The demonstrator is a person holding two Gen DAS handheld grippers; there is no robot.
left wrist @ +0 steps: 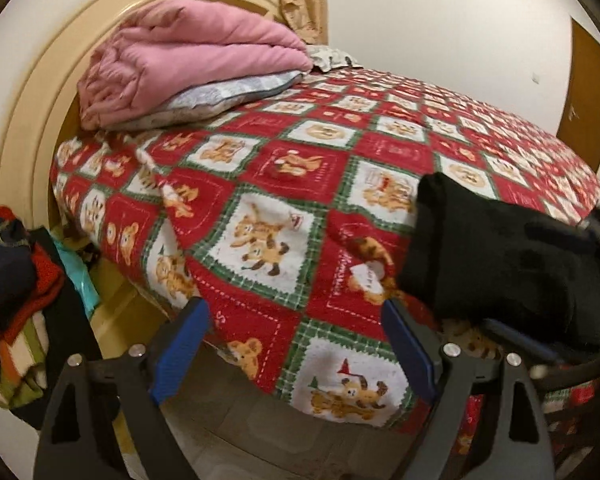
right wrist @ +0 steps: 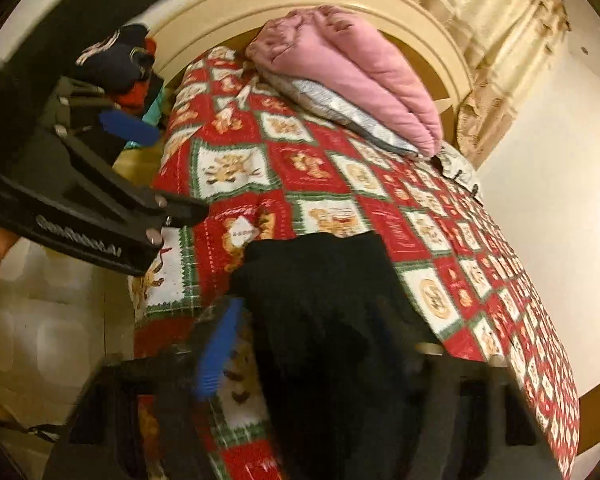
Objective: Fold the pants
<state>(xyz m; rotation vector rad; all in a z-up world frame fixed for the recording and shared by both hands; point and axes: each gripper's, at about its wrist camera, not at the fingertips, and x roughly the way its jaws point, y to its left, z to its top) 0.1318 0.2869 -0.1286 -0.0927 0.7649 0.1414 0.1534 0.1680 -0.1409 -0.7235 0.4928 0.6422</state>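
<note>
Two tongs are in view, each with black arms and blue pads. The left gripper [left wrist: 296,344] stands wide open above the near edge of the bed, with nothing between its pads. In the right wrist view the same tool [right wrist: 156,168] shows at the left of the picture, apart from the garment.

The right gripper [right wrist: 312,348] has one blue pad [right wrist: 216,348] visible beside the cloth; the other finger is hidden under dark fabric. Whether the pads press on the fabric cannot be told, as the picture is blurred there.

One folded pair of black fabric pants [left wrist: 496,256] lies on the bed near its front edge, just beside the left gripper's right finger. In the right wrist view the pants [right wrist: 320,280] run from the tongs away toward the middle of the bed, long axis roughly along the line of the fingers, far end squared off. The near end drapes over the right gripper.

One red, white and green patchwork bedspread with teddy-bear squares [left wrist: 260,168] covers the mattress. At the head end lies one folded pink quilted blanket [left wrist: 188,60] on top of one grey patterned pillow [left wrist: 220,96]. One cream curved headboard [left wrist: 32,92] rises behind them. One beige patterned curtain [right wrist: 500,40] hangs at the wall. One pile of mixed dark, red and striped clothes [left wrist: 16,280] sits beside the bed, well apart from the pants. Tiled floor [right wrist: 40,332] shows below the bed edge.
</note>
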